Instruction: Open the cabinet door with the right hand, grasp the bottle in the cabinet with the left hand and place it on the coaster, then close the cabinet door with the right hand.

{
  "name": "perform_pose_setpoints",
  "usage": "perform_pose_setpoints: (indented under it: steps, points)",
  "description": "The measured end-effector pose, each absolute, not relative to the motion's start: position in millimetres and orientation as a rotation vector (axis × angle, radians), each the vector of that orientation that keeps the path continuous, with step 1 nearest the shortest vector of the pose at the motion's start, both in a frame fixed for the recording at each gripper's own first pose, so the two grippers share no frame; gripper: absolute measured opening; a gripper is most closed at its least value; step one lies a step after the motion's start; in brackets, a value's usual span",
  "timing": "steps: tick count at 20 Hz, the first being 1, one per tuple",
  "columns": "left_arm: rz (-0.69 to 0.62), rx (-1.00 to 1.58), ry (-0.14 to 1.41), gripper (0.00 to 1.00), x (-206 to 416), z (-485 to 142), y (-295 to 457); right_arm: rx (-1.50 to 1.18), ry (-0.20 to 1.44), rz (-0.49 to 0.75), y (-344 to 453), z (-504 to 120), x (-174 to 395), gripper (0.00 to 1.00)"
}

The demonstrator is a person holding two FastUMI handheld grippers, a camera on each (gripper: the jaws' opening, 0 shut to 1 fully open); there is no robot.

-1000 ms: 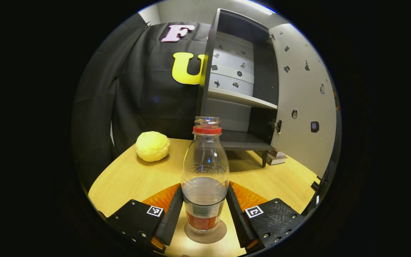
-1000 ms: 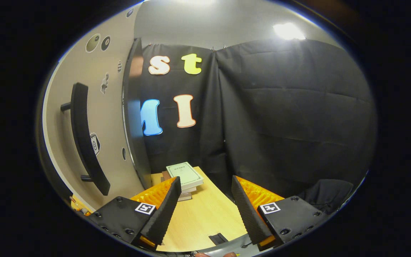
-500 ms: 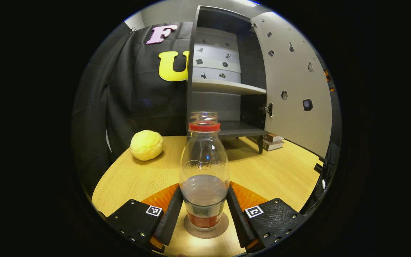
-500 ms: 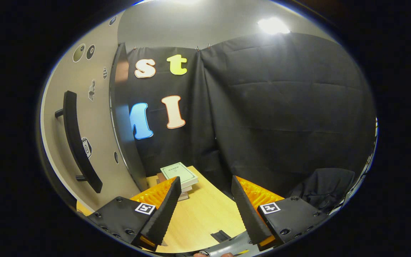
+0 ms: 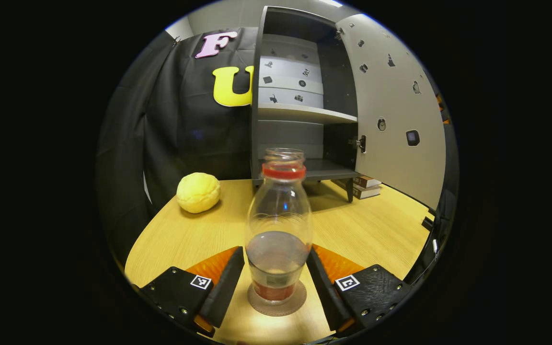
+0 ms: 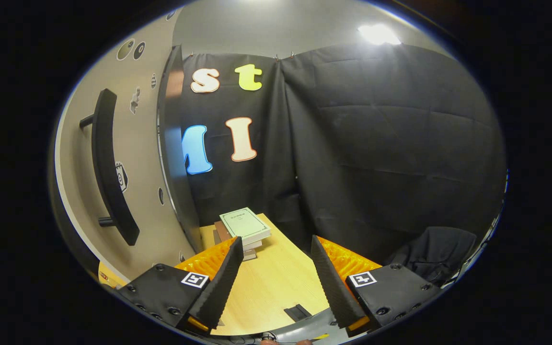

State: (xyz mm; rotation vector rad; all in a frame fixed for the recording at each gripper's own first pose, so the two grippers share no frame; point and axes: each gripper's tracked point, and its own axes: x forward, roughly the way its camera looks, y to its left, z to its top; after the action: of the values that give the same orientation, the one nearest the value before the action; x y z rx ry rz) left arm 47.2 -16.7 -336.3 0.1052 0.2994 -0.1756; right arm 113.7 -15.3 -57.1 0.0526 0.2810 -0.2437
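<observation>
The bottle (image 5: pixel 279 230) stands upright on the coaster (image 5: pixel 276 304), between the parted fingers of the left gripper (image 5: pixel 276 280), which no longer squeeze it. Behind, the cabinet (image 5: pixel 300 105) gapes open. The right gripper view shows the door (image 6: pixel 132 158) handle (image 6: pixel 109 167) beside the spread, empty right gripper (image 6: pixel 276 278).

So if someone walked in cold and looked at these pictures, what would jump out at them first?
Probably the clear bottle with the red neck ring, standing on the round coaster between the left claw fingers. Behind it stands the dark cabinet, its pale door swung open, with a yellow ball on the table to the left. In the right gripper view, the door's long black handle stands out at left.
</observation>
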Motion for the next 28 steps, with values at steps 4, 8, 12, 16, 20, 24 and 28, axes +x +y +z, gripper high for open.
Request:
perform_pose_setpoints:
  steps: [4,8,12,16,20,24,28]
  points:
    - [-0.172,0.101,0.329,0.75,45.7,-335.9,-17.3,0.036,0.282,-0.229,-11.6,-57.1,116.0,0.87]
    - [-0.136,0.133,0.349,0.76,47.9,-331.3,-14.3,-0.001,0.286,-0.217,-13.2,-60.9,123.4,0.91]
    - [-0.086,0.097,0.358,0.75,26.4,-322.7,-10.4,0.004,0.277,-0.171,-13.2,-63.1,136.5,0.91]
    - [-0.002,0.092,0.328,0.75,1.8,-291.7,-15.4,0.014,0.285,-0.099,-15.9,-67.5,148.0,0.91]
    - [0.082,0.079,0.272,0.75,-43.0,-237.0,-34.5,-0.045,0.262,-0.009,-10.2,-54.7,154.6,0.91]
    - [0.171,0.067,0.173,0.75,-73.3,-155.5,-70.0,-0.034,0.253,0.173,15.3,-35.3,156.3,0.87]
    - [0.248,0.053,0.102,0.75,-108.4,-98.7,-95.5,0.003,0.209,0.301,33.9,5.4,161.1,0.87]
